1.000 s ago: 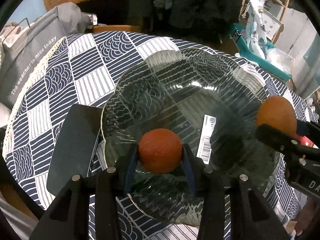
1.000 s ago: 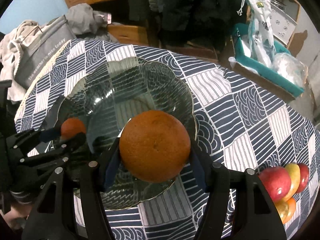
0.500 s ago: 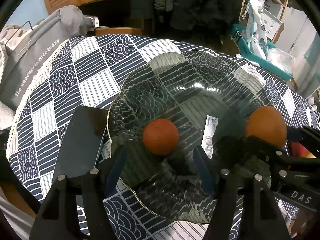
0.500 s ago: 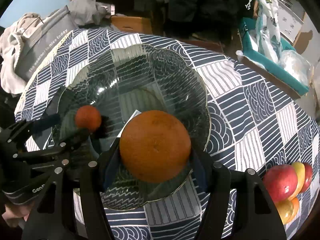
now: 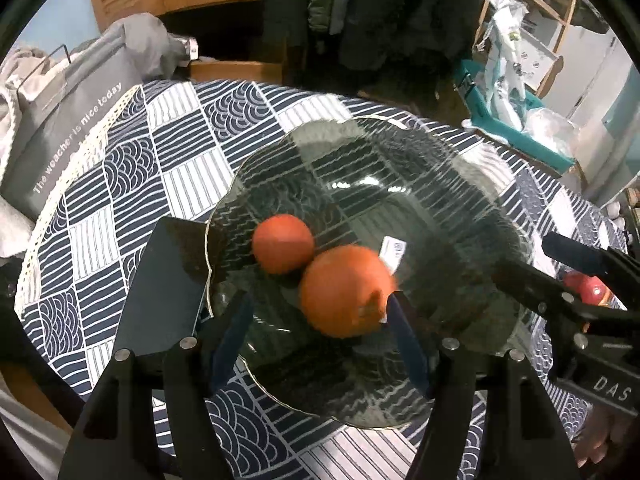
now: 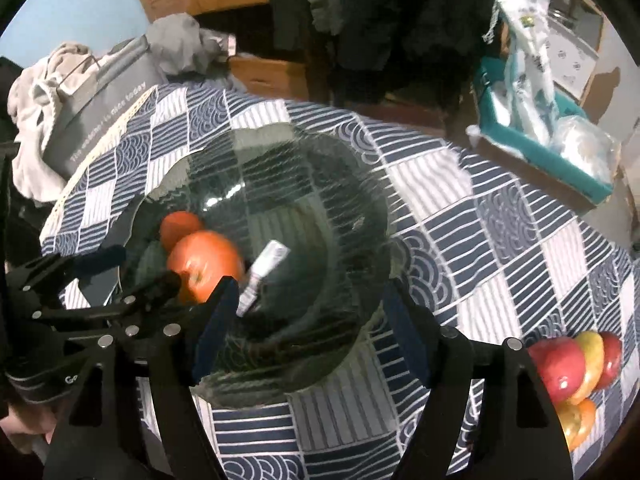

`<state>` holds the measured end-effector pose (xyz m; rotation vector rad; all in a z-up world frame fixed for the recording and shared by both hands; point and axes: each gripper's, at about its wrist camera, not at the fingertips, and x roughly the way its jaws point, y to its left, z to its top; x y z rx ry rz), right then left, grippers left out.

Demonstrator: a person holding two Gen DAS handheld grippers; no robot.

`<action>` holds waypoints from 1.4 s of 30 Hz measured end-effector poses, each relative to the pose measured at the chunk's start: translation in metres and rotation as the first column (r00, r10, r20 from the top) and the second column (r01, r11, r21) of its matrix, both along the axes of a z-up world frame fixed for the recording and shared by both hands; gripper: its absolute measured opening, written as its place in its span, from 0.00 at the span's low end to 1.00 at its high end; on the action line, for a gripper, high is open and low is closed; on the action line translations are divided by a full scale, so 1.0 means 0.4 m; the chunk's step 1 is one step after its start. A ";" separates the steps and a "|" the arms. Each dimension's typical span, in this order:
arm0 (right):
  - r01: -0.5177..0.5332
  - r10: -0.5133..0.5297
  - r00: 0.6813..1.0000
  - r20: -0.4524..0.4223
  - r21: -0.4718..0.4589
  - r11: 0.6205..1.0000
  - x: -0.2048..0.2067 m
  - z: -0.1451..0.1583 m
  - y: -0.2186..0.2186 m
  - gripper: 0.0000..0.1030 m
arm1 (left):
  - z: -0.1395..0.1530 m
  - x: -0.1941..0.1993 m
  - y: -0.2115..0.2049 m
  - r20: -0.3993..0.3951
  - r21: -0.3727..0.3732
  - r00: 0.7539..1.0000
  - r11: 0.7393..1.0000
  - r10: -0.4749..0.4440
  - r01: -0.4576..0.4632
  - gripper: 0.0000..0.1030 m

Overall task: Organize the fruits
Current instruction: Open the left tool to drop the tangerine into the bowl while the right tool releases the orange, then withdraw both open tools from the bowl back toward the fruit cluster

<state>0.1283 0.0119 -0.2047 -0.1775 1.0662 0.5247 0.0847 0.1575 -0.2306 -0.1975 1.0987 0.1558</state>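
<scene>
Two oranges sit touching in a smoky glass bowl [image 5: 460,184] on a table with a blue-and-white patterned cloth [image 5: 180,168]: a small orange [image 5: 282,243] toward the bowl's left rim, a large orange [image 5: 344,291] nearer its middle. The left gripper [image 5: 320,332] and the right gripper [image 6: 304,320] both hover with fingers spread, holding nothing. Apples [image 6: 576,364] cluster at the table's right edge.
</scene>
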 end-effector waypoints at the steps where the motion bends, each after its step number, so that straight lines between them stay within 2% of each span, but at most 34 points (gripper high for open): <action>1: 0.006 -0.006 1.000 0.010 0.001 1.000 -0.002 0.010 -0.006 0.73 | 0.007 -0.001 -0.004 0.004 0.002 1.000 1.000 -0.003 0.003 0.68; 9: 0.051 -0.051 0.993 0.106 0.003 0.999 -0.023 0.093 -0.062 0.73 | 0.085 -0.014 -0.050 0.066 0.000 0.997 0.999 -0.043 0.043 0.70; 14: 0.080 -0.080 0.981 0.176 0.006 0.997 -0.044 0.159 -0.110 0.73 | 0.135 -0.021 -0.101 0.104 0.040 0.990 0.995 -0.092 0.089 0.72; 17: 0.095 -0.096 0.974 0.205 0.015 0.995 -0.061 0.189 -0.143 0.73 | 0.160 -0.029 -0.132 0.122 0.063 0.984 0.991 -0.127 0.120 0.73; 25: 0.142 -0.153 0.949 0.275 0.060 0.988 -0.110 0.265 -0.246 0.73 | 0.244 -0.059 -0.208 0.187 0.041 0.965 0.983 -0.184 0.180 0.73; 29: 0.165 -0.179 0.933 0.313 0.070 0.984 -0.136 0.303 -0.291 0.73 | 0.286 -0.077 -0.240 0.233 0.046 0.951 0.979 -0.203 0.198 0.77; 42: 0.212 -0.239 0.904 0.356 0.113 0.971 -0.193 0.365 -0.426 0.73 | 0.346 -0.101 -0.338 0.276 0.049 0.923 0.963 -0.267 0.264 0.77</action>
